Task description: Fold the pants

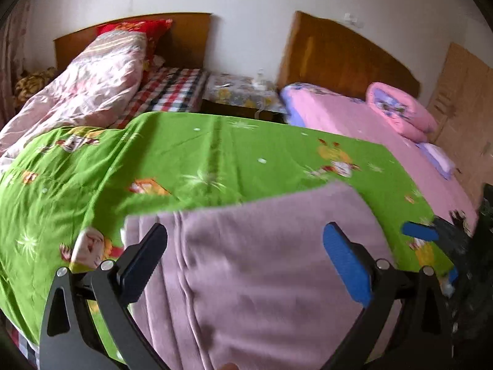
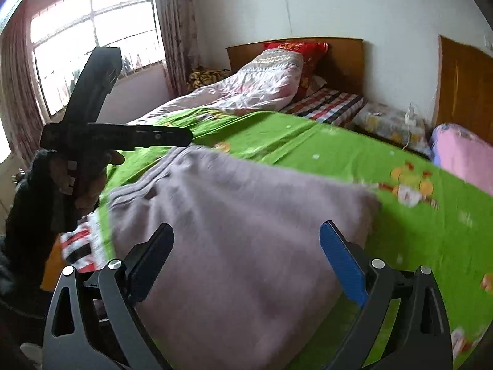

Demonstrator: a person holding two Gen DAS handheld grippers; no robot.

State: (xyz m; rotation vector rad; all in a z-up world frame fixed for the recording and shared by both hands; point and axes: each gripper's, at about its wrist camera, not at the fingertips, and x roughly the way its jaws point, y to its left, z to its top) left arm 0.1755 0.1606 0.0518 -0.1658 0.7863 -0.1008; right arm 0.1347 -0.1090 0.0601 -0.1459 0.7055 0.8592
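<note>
Left wrist view: left gripper (image 1: 245,254) spread wide, gripping nothing, above the mauve pants (image 1: 262,277). Right gripper (image 2: 246,256) likewise released, over the same garment. Pants lay folded in a thick stack on the green sheet (image 1: 185,154) of the bed, striped edge toward the left side. Judgement: to fold again, each gripper should pinch all layers at a near corner, then lift evenly so the stack stays aligned.

Each gripper, left (image 1: 245,240) and right (image 2: 246,240), has dark grey arms with silver screws, one black pad and one blue pad. A dark sleeve (image 2: 34,197) covers the person's left arm.
</note>
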